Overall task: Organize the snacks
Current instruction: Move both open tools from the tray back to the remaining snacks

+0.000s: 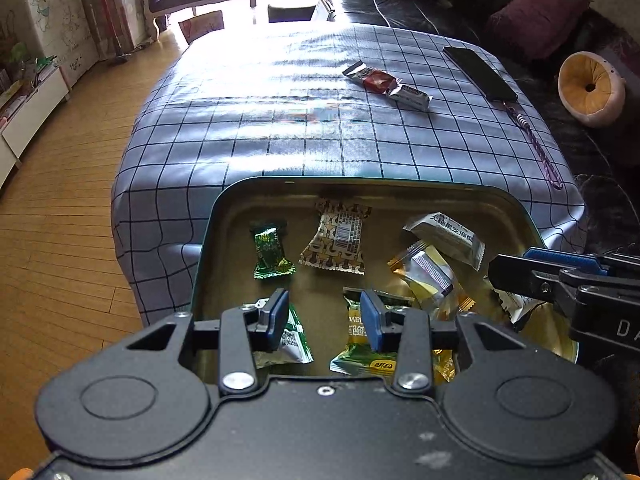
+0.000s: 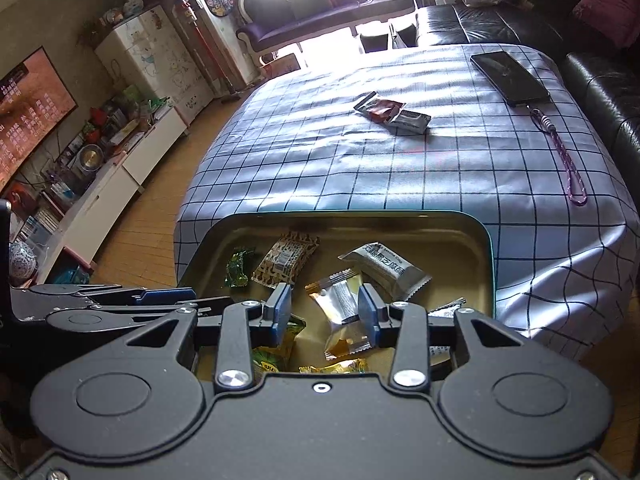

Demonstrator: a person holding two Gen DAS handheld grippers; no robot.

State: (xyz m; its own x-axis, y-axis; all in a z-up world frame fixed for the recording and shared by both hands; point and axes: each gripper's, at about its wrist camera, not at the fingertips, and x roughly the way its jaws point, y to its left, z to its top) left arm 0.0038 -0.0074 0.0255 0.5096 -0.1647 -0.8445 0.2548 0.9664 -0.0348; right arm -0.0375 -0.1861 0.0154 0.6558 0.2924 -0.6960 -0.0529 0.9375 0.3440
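A gold-lined tin tray sits at the near edge of the checked table and holds several wrapped snacks, among them a green one, a brown patterned one and a white one. My left gripper is open and empty above the tray's near part. My right gripper is open above a silver and gold snack, not touching it; it also shows in the left wrist view. Two wrapped bars lie on the far tabletop.
A black phone with a purple strap lies at the table's right side. A black sofa runs along the right. A TV stand stands at the left across a wood floor.
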